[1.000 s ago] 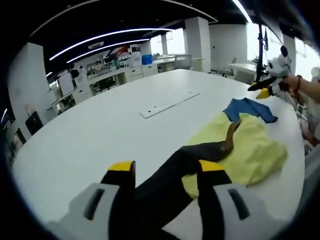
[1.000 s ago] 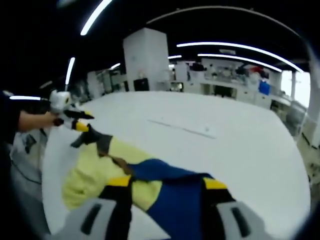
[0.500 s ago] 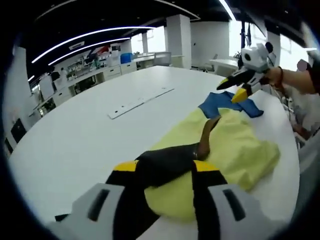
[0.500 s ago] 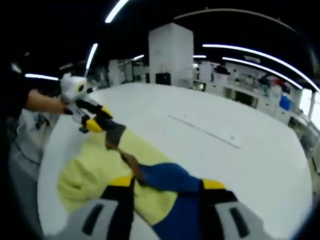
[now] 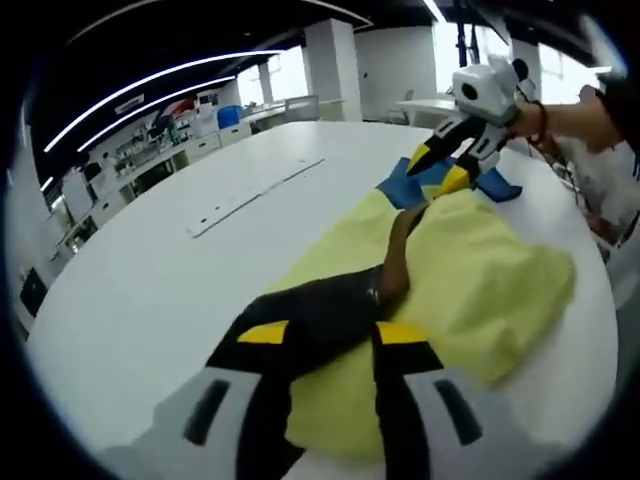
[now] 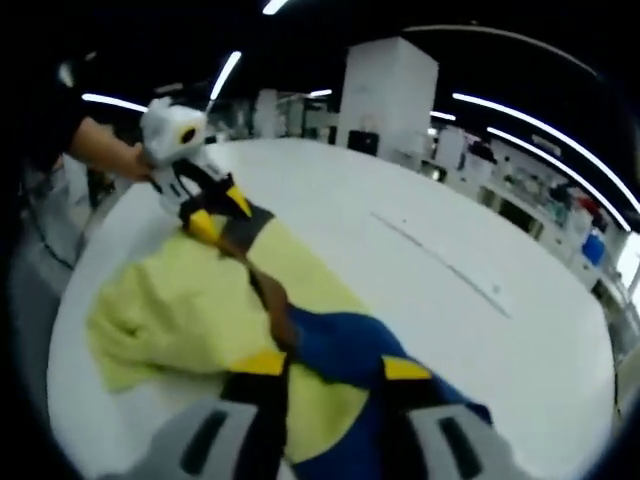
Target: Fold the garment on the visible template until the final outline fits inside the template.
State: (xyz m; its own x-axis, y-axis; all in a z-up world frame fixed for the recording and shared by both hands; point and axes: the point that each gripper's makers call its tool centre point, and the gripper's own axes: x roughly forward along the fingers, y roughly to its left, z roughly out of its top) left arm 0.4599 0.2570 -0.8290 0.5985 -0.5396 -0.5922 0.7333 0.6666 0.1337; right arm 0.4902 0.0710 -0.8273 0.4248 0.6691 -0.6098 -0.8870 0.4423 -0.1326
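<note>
While each claw pinches one end of it, the garment [image 5: 470, 280] lies stretched across the white surface [image 5: 150, 270].

From the left gripper view, the left claw [image 5: 318, 333] is closed on the black sleeve [image 5: 320, 315] of the garment, and the yellow body spreads to the right of this sleeve. At the far end of the garment, the right claw [image 5: 438, 170] grips the blue sleeve [image 5: 405, 190], held by a hand [image 5: 530, 115]. From the right gripper view, the right claw [image 6: 328, 366] is shut on the blue sleeve [image 6: 340, 345], and the left claw [image 6: 215, 210] holds the dark end beyond the yellow cloth. A long pale strip [image 5: 255, 190] lies on the surface, well apart from the garment.
</note>
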